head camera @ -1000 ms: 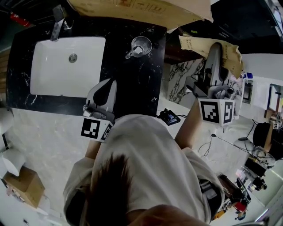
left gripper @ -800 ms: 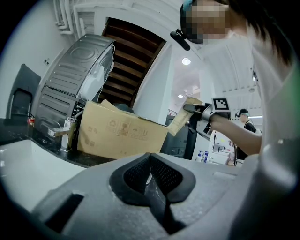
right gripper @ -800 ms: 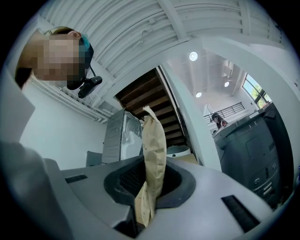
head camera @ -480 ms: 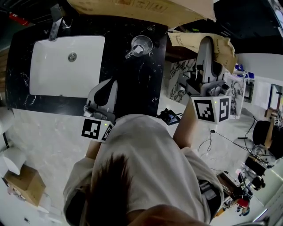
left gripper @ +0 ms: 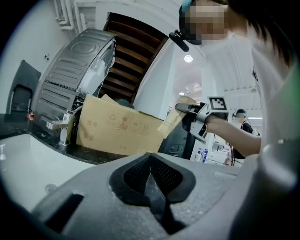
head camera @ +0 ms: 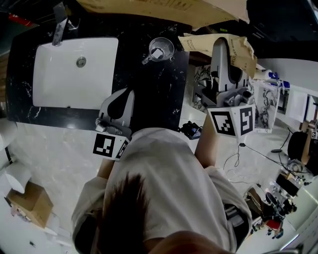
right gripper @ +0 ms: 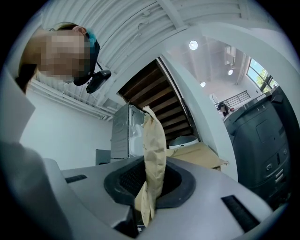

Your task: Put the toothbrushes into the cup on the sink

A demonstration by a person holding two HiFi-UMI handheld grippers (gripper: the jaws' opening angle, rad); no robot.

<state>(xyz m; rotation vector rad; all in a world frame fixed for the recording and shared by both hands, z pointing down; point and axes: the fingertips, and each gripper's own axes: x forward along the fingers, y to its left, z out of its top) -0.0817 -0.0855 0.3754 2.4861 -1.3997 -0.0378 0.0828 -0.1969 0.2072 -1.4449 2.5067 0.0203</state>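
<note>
A clear glass cup [head camera: 160, 49] stands on the black counter [head camera: 149, 99] to the right of the white sink basin [head camera: 54, 94]. My right gripper [head camera: 220, 43] is past the counter's right edge, just right of the cup, shut on a crumpled brown paper packet [head camera: 239, 45]. In the right gripper view that packet [right gripper: 154, 140] sticks up from between the pads of the right gripper [right gripper: 149, 171]. My left gripper [head camera: 124, 93] hovers over the counter's front part, shut with nothing in it, its pads meeting [left gripper: 150, 159]. No bare toothbrush is visible.
A chrome faucet [head camera: 58, 26] stands at the basin's back left. A large cardboard sheet [head camera: 164, 10] leans behind the counter. A marbled cabinet [head camera: 201, 82] and cluttered floor items lie to the right. A small cardboard box [head camera: 27, 203] sits on the floor at the left.
My right gripper has carried the paper packet leftward, closer to the counter and the cup. The left gripper has stayed where it was.
</note>
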